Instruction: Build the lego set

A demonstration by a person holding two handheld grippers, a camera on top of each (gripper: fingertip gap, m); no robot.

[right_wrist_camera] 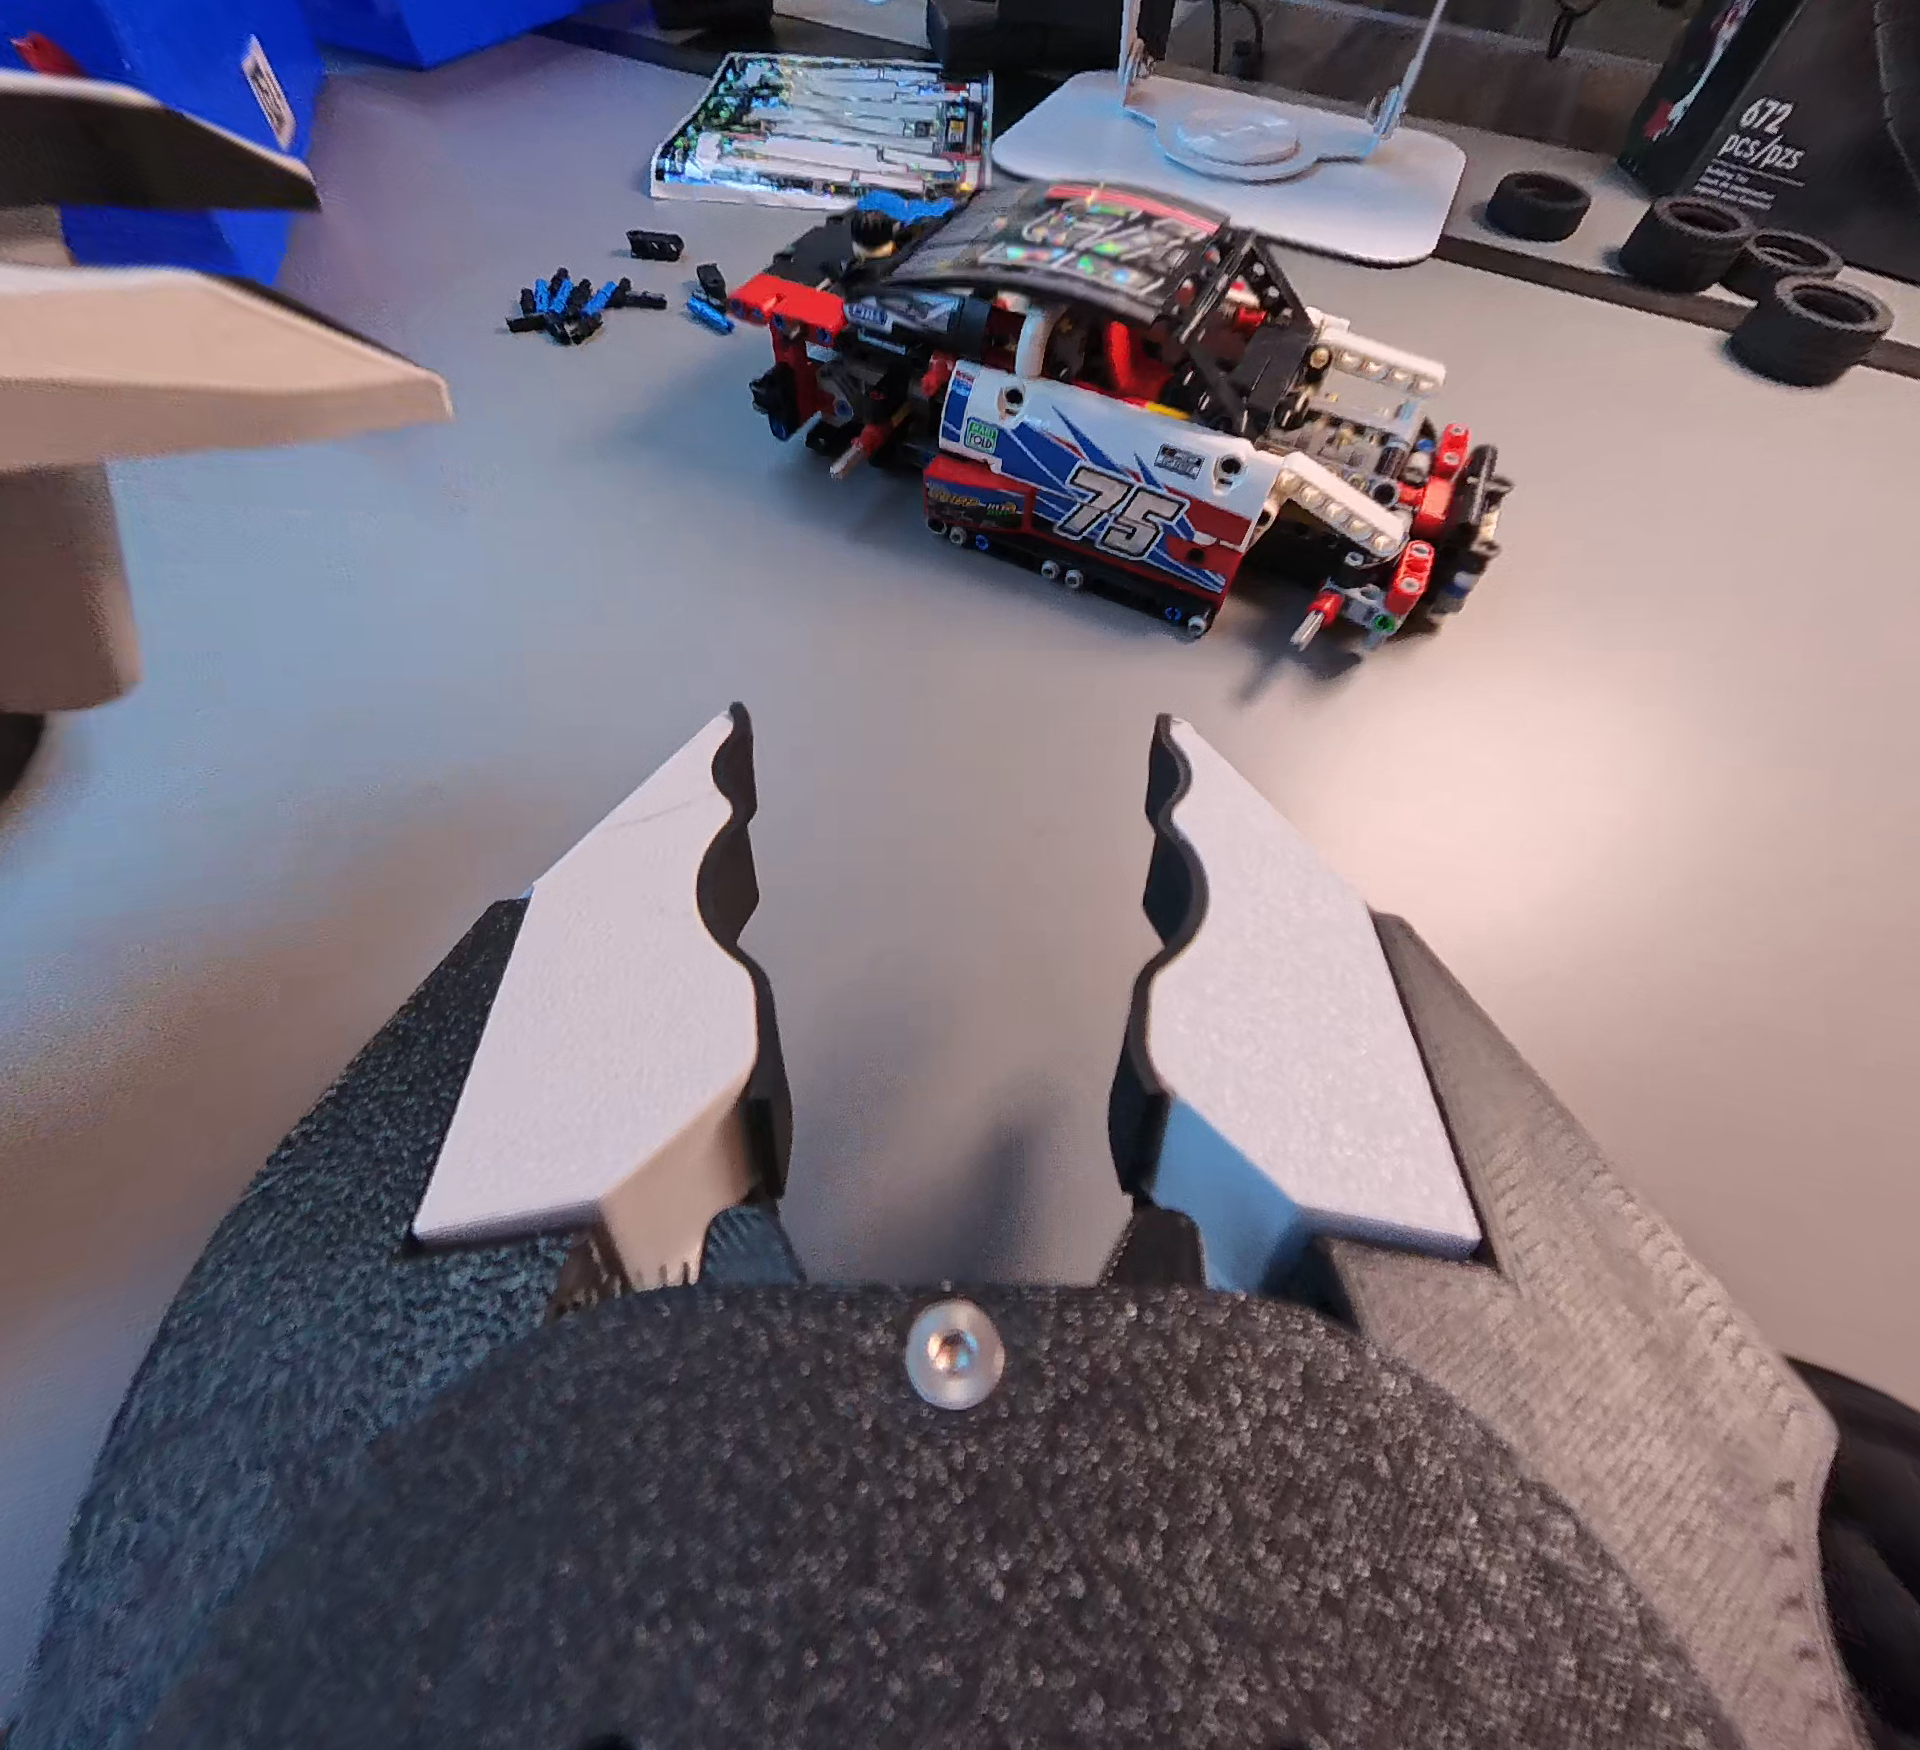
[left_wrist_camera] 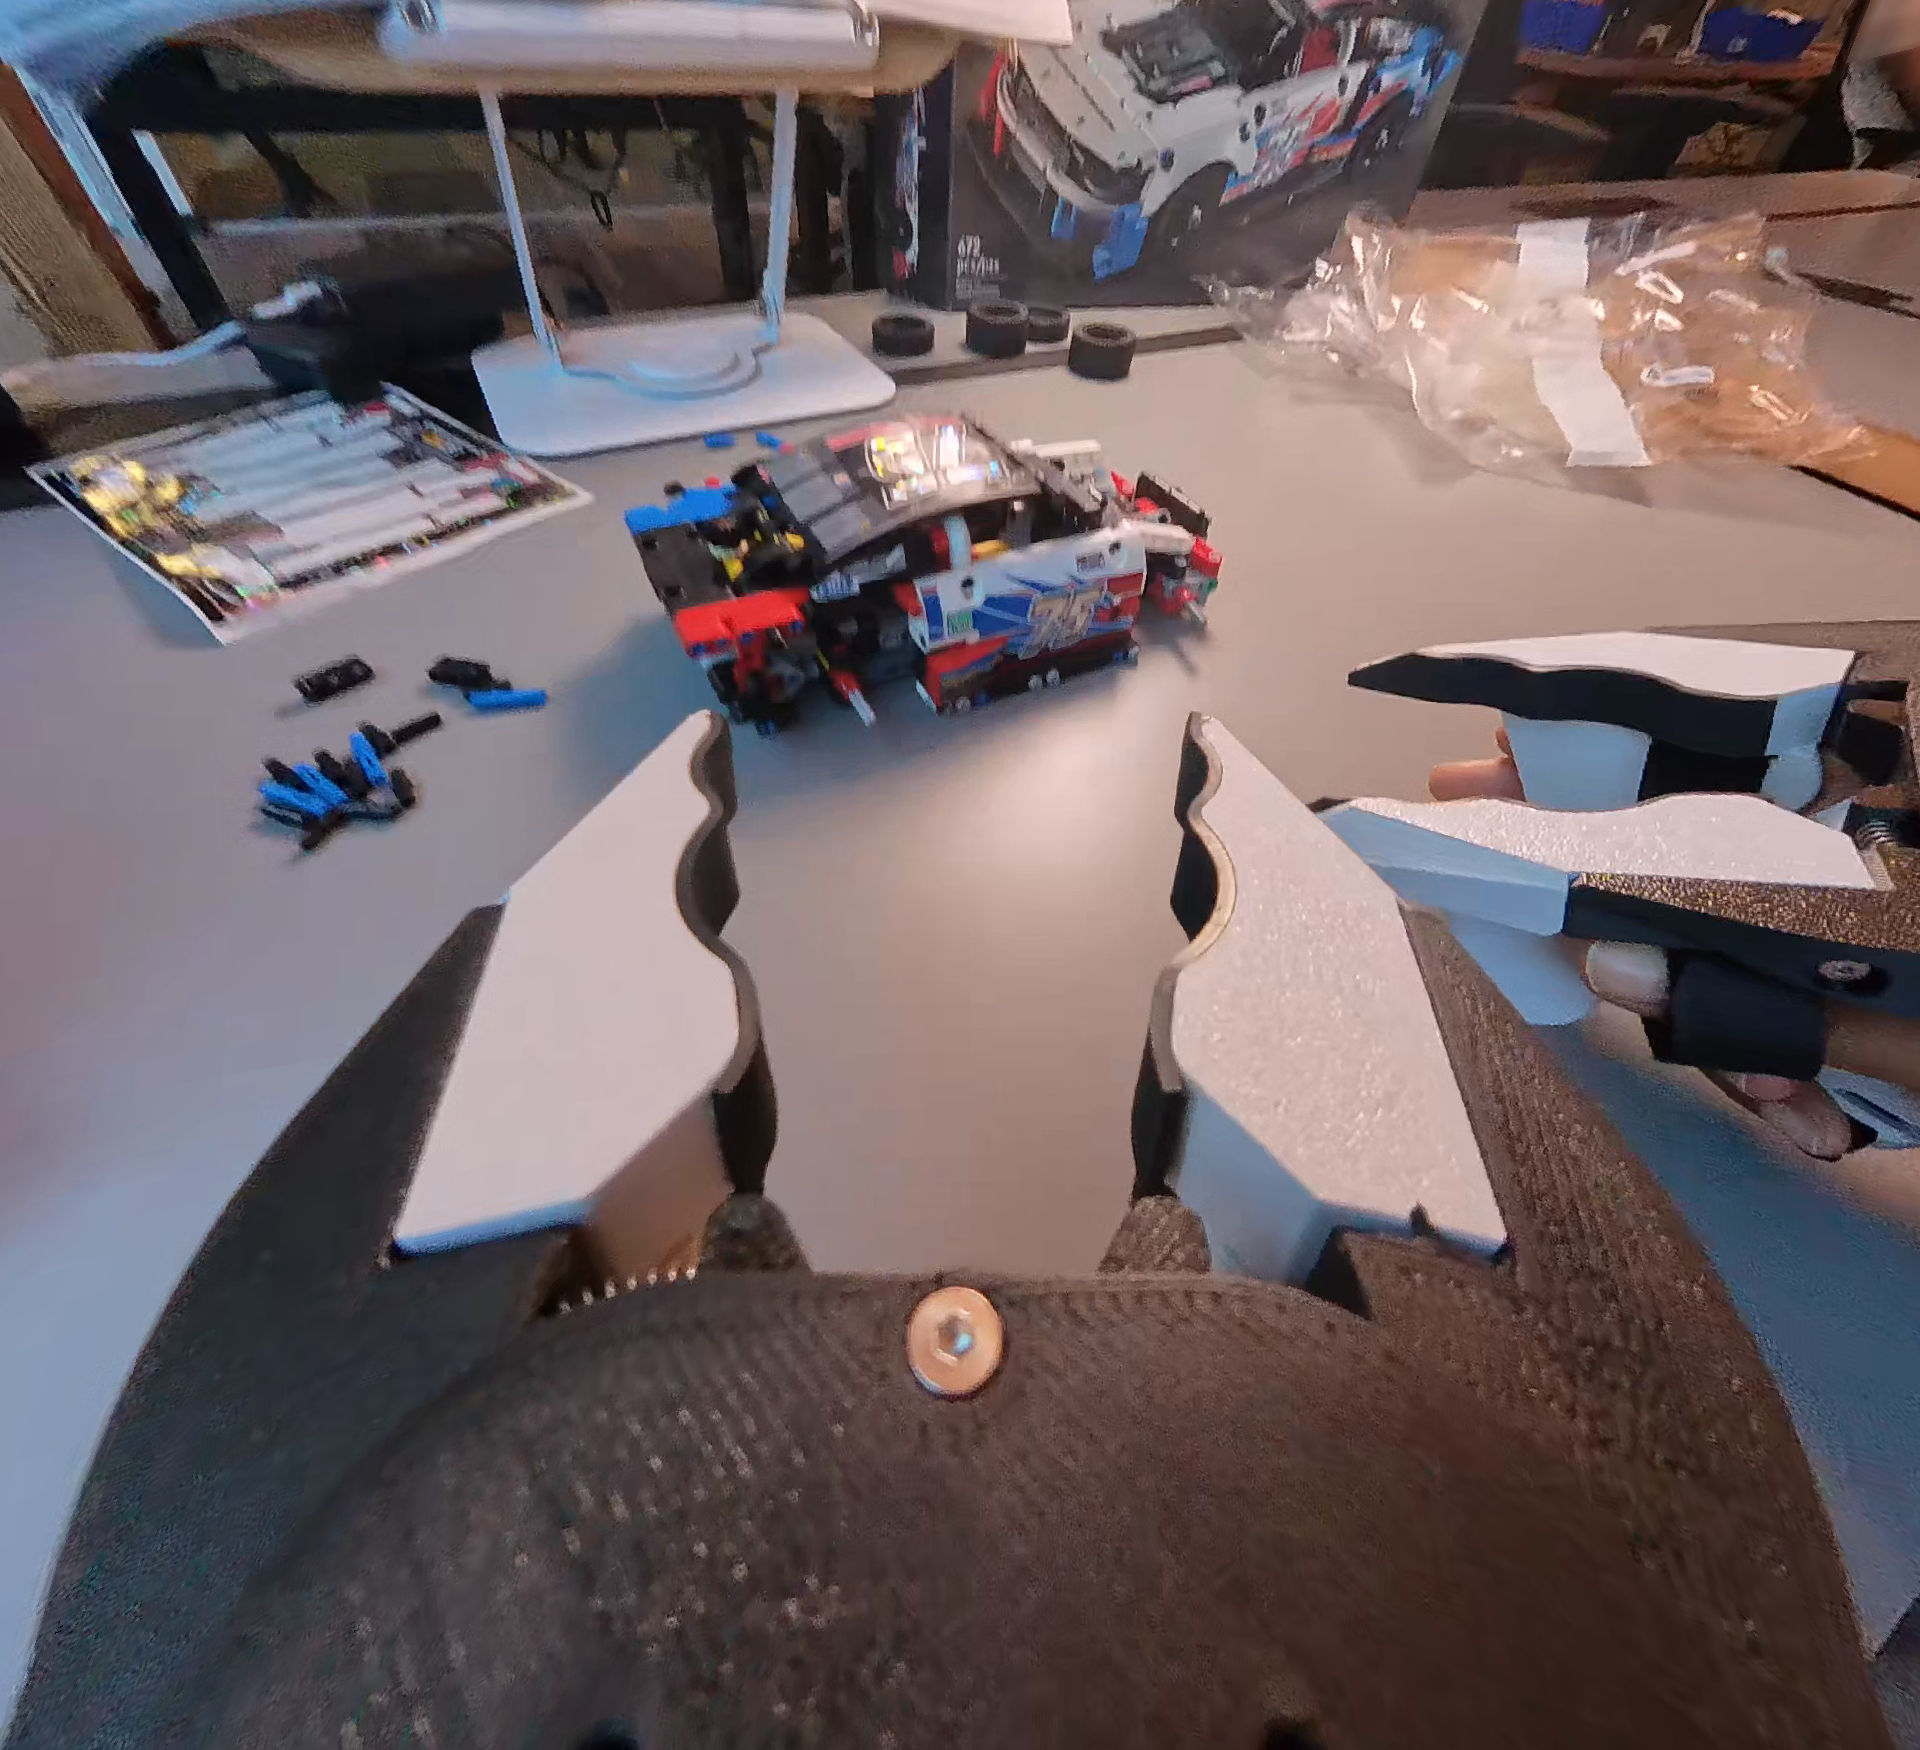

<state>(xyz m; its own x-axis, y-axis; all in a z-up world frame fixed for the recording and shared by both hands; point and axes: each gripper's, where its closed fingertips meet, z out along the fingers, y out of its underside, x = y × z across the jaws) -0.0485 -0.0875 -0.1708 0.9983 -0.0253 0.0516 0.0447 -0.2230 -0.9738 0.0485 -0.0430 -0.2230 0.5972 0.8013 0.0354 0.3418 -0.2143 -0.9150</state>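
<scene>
Both jaws apart, seemingly clear of car [right_wrist_camera: 1122, 412].

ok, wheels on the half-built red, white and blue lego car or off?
Off. The car sits on its chassis with bare axles; four black rubber tyres lie loose by the box.

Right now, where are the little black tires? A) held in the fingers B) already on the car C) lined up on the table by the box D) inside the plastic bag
C: the four black tires stand loose on the table in front of the box, and the car sits with none on.
</scene>
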